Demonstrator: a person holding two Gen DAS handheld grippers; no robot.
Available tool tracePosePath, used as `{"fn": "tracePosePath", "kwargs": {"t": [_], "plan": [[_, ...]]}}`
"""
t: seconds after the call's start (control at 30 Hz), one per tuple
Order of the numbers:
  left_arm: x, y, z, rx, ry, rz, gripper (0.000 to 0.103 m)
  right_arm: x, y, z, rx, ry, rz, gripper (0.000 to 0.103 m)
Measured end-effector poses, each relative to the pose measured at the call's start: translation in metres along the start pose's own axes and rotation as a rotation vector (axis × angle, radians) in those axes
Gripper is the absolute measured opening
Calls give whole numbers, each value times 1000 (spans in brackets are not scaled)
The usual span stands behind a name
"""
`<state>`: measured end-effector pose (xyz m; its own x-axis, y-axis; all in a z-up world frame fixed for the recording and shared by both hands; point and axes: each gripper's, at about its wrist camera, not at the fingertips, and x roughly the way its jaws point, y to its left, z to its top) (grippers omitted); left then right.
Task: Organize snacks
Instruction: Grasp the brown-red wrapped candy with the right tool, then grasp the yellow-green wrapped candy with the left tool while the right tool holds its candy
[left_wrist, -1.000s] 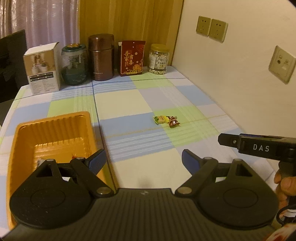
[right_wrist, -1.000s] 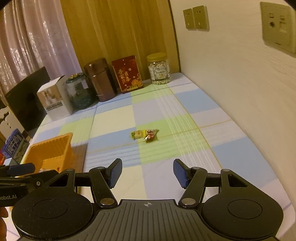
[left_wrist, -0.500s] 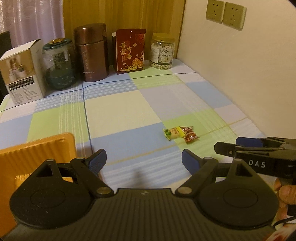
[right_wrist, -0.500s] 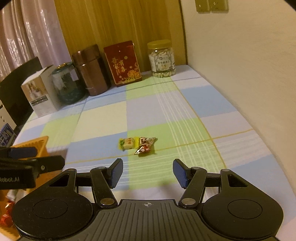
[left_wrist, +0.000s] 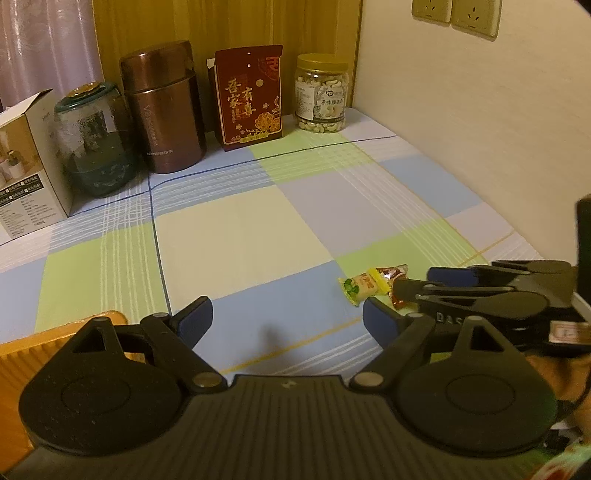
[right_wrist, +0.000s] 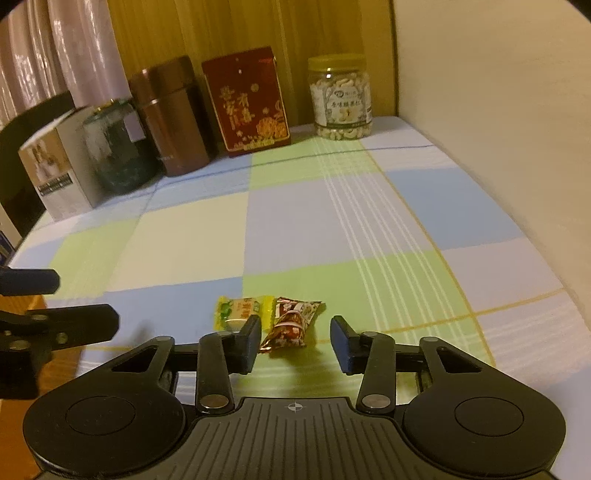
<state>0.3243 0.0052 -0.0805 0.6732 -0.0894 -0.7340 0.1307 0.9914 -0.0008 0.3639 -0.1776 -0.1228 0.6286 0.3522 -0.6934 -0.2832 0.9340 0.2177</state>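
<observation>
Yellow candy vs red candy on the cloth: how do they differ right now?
The yellow candy has a pale yellow-green wrapper; the red candy is dark red and shiny. The yellow candy lies to the left of the red one, their ends meeting. The red candy sits in line with the gap of the open right hand-held gripper; the yellow candy is partly hidden behind its left finger. Both are small wrapped sweets lying flat on the checked tablecloth.
</observation>
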Motion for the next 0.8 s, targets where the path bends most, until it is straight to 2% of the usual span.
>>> {"fn": "tracePosePath", "kwargs": {"t": [0.23,0.37,0.53,0.63,0.8], "plan": [[9,0,2,9,9,-3,87,15,4,1,-32,17,-9,34],[12,-3,4,21,16,-6,87,12,4,-1,-52,1,-16,21],[21,-13,8,59,29,-37,87,-5,-11,-4,-12,-29,-32,21],[34,-21,11,92,50,-81,86,-16,-21,-7,23,-35,-36,20],[59,-38,12,214,87,-89,78,-29,-35,-12,47,-44,-42,20]]}}
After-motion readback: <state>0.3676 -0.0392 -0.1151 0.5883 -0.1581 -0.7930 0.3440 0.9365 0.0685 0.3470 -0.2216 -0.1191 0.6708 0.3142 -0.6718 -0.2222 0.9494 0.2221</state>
